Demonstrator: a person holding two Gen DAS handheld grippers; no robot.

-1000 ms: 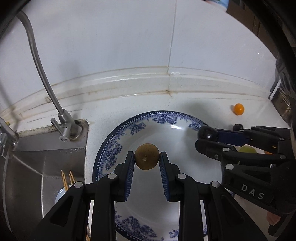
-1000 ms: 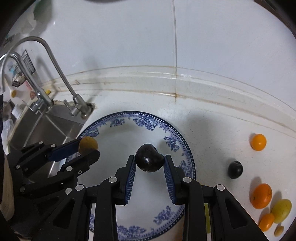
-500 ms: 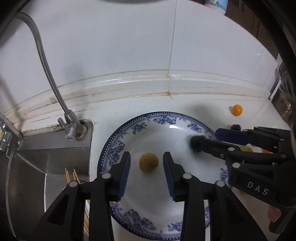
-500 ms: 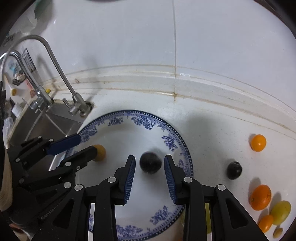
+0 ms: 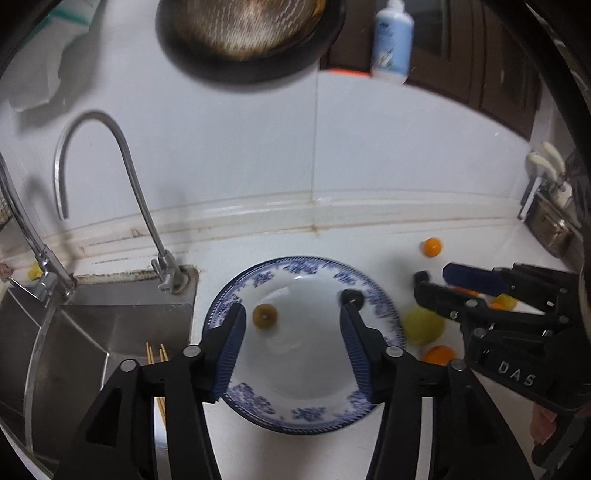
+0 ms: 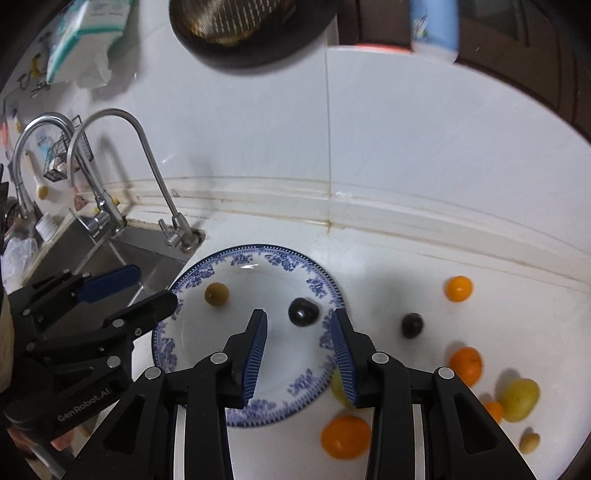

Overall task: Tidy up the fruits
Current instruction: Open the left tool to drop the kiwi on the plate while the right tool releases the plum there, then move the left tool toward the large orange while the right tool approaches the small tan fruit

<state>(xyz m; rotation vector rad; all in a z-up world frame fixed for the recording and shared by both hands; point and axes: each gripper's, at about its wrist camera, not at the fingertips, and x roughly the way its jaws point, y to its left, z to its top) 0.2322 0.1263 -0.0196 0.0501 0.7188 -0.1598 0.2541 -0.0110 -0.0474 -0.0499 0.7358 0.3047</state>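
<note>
A blue-and-white plate (image 5: 295, 373) (image 6: 207, 354) lies on the white counter beside the sink. On it lie a small brown fruit (image 5: 265, 315) (image 6: 217, 294) and a dark plum (image 6: 303, 312) (image 5: 351, 296). My left gripper (image 5: 293, 345) is open and empty, raised above the plate. My right gripper (image 6: 299, 349) is open and empty, above the plate's right side. Loose on the counter to the right are another dark plum (image 6: 412, 325), several oranges (image 6: 458, 288) (image 6: 345, 436) and yellow-green fruits (image 6: 519, 399) (image 5: 423, 326).
A steel sink (image 5: 92, 343) with a curved tap (image 5: 147, 206) lies left of the plate, with wooden skewers (image 5: 155, 354) at its edge. A tiled wall stands behind. A dark round strainer (image 5: 247, 33) and a bottle (image 5: 391, 40) are up on the wall.
Both grippers opened and let go of their fruits, the brown one and the dark plum, onto the plate. Both then pulled back and up, opening wider.
</note>
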